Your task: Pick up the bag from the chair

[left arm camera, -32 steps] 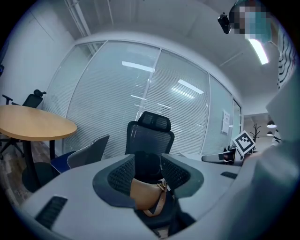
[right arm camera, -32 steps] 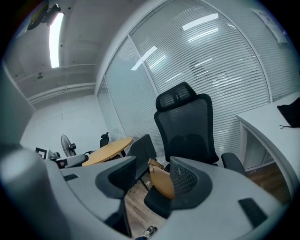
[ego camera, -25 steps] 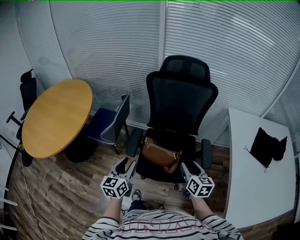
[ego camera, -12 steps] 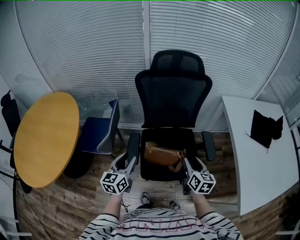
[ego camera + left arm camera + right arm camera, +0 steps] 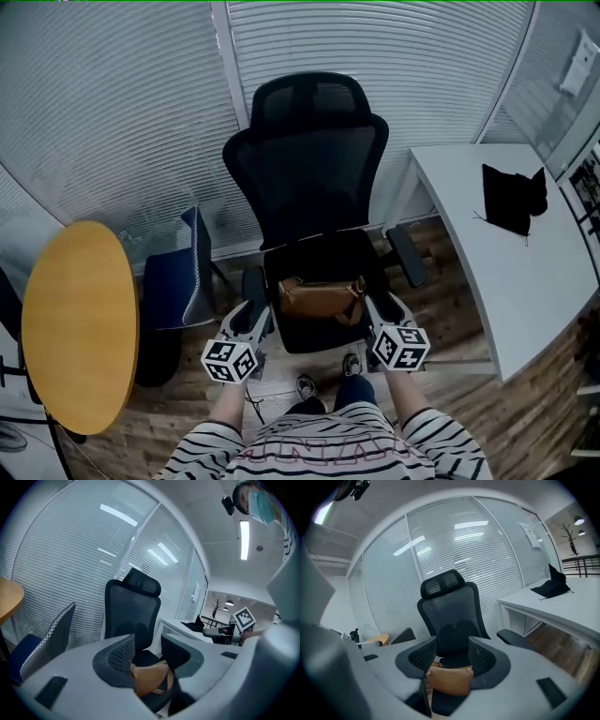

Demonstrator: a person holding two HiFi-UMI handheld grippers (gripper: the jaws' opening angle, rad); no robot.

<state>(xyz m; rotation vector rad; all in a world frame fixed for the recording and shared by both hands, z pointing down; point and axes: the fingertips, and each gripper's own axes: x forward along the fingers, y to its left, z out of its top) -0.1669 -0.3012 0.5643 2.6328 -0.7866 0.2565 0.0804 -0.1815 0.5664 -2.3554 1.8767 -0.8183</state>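
Note:
A tan leather bag point(image 5: 321, 299) with a dark strap lies on the seat of a black mesh office chair point(image 5: 309, 187). My left gripper point(image 5: 254, 316) hovers just off the seat's front left corner, jaws apart with nothing between them. My right gripper point(image 5: 378, 311) is at the seat's front right, also open and empty. Neither touches the bag. In the left gripper view the bag point(image 5: 151, 679) shows beyond the gap between the pads, and the right gripper view shows the bag point(image 5: 449, 679) the same way, with the chair point(image 5: 450, 616) behind it.
A round wooden table point(image 5: 80, 323) is at the left, with a blue-seated chair point(image 5: 178, 286) beside it. A white desk point(image 5: 511, 253) at the right carries a black cloth item point(image 5: 513, 195). Closed blinds point(image 5: 375, 56) line the glass wall behind. The floor is wood.
The head view has swung right, so chair and bag sit more centred and closer. Both grippers have come nearer the seat's front, the left more than the right. Jaws are unchanged.

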